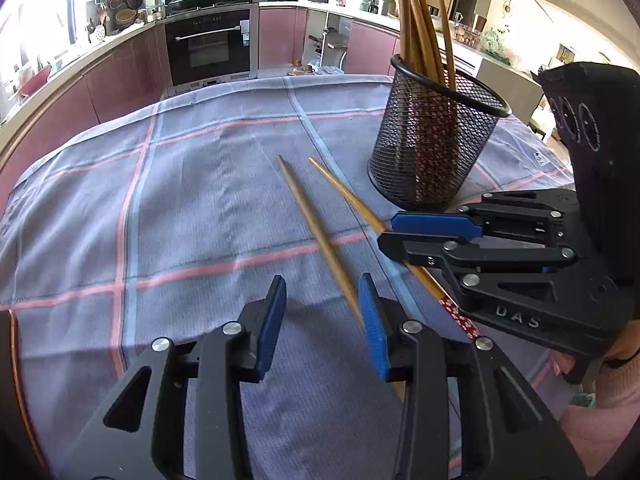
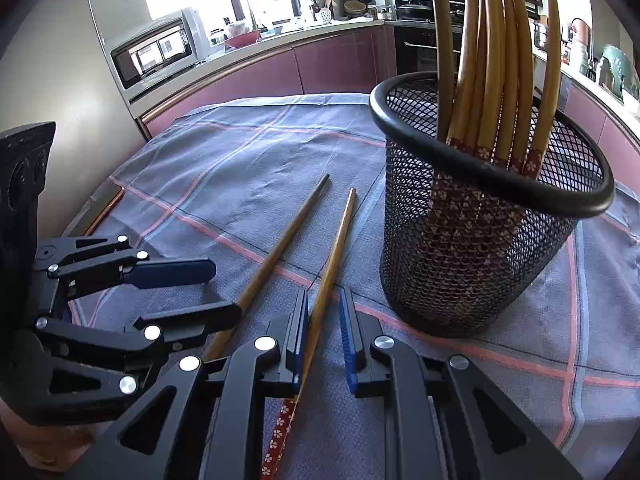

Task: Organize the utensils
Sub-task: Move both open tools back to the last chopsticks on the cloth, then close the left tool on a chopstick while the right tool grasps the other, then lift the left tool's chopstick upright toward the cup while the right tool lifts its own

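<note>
Two wooden chopsticks lie on the checked cloth. One chopstick (image 1: 316, 232) runs between the open fingers of my left gripper (image 1: 322, 320), close to the right pad; it also shows in the right wrist view (image 2: 280, 252). The other chopstick (image 2: 332, 264) lies between the open fingers of my right gripper (image 2: 324, 336), against the left pad; in the left wrist view this chopstick (image 1: 348, 196) passes under the right gripper (image 1: 388, 232). A black mesh holder (image 2: 480, 240) with several chopsticks stands upright just right of both; it also shows in the left wrist view (image 1: 432, 148).
The table is covered by a grey-blue cloth with pink lines (image 1: 180, 200). Kitchen counters, an oven (image 1: 212, 48) and a microwave (image 2: 156, 52) stand beyond the table. The person's hand (image 1: 600, 364) shows at the right edge.
</note>
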The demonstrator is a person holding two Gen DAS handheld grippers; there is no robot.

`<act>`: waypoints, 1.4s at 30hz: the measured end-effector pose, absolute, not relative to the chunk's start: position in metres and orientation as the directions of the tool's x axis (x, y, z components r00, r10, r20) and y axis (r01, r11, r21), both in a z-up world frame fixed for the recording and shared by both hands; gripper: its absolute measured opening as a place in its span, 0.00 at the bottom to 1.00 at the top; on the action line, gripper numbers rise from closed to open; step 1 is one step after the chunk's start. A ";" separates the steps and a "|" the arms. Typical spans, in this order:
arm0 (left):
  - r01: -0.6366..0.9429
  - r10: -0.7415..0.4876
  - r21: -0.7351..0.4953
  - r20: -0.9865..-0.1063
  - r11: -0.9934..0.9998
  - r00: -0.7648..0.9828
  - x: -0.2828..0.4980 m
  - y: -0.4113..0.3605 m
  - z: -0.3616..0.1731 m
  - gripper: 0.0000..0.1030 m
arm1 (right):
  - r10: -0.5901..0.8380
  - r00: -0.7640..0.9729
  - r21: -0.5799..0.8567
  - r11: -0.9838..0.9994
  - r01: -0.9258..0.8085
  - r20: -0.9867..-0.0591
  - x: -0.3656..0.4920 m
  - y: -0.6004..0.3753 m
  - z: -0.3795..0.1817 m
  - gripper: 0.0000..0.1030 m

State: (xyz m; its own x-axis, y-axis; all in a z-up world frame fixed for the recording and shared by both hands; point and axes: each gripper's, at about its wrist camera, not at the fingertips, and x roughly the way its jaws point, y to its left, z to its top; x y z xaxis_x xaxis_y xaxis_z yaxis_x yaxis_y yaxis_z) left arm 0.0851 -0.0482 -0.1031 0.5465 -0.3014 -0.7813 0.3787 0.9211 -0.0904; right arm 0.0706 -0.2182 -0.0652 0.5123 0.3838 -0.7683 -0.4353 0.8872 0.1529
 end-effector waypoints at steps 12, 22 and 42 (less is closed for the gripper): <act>0.390 -0.304 -0.092 -0.793 0.916 0.528 0.108 -0.057 -0.108 0.23 | 0.389 0.517 0.178 0.894 -0.411 -0.763 0.078 -0.220 -0.066 0.09; 0.354 -0.309 -0.123 -0.785 0.927 0.537 0.111 -0.057 -0.111 0.11 | 0.415 0.529 0.226 0.894 -0.387 -0.740 0.075 -0.230 -0.063 0.06; 0.357 -0.363 -0.175 -0.734 0.918 0.574 0.092 -0.043 -0.083 0.07 | 0.501 0.563 0.268 0.854 -0.447 -0.658 0.045 -0.247 -0.033 0.06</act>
State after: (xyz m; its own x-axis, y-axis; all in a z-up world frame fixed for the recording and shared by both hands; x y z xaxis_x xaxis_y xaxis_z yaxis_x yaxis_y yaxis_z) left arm 0.0920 -0.0430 -0.0831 0.5736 -0.3635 -0.7341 0.3569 0.9175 -0.1754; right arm 0.0452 -0.2472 -0.0327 0.5628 0.5008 -0.6576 -0.4467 0.8536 0.2679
